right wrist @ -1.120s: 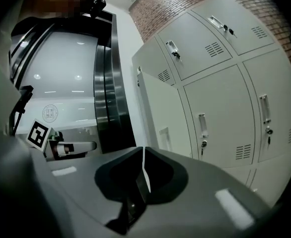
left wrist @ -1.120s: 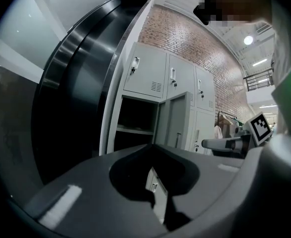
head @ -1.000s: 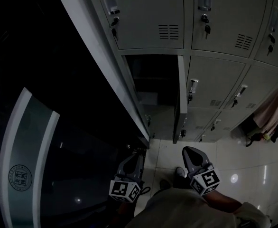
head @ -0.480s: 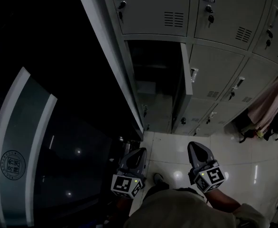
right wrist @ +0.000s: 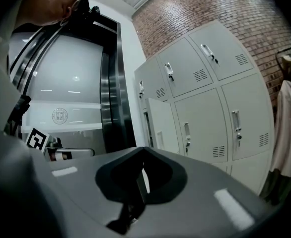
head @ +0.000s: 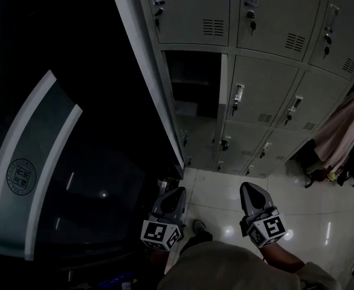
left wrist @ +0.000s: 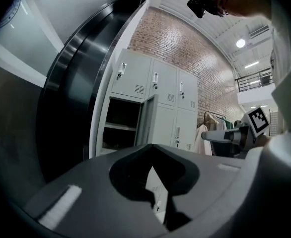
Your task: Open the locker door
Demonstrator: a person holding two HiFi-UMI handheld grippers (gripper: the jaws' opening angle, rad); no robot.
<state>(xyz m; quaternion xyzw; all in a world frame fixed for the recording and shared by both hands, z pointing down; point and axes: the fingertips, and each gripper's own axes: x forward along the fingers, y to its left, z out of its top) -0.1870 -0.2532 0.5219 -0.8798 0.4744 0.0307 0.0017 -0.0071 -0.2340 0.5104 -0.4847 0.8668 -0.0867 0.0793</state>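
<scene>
Locker door (head: 223, 95) stands open on the grey locker bank (head: 267, 83); left tool (head: 176, 192) and right tool (head: 248, 188) hang well apart from it, both closed, gripping nothing.

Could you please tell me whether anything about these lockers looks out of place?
The leftmost door in the second row from the top stands open, showing its dark compartment, while every other visible door is shut.
</scene>
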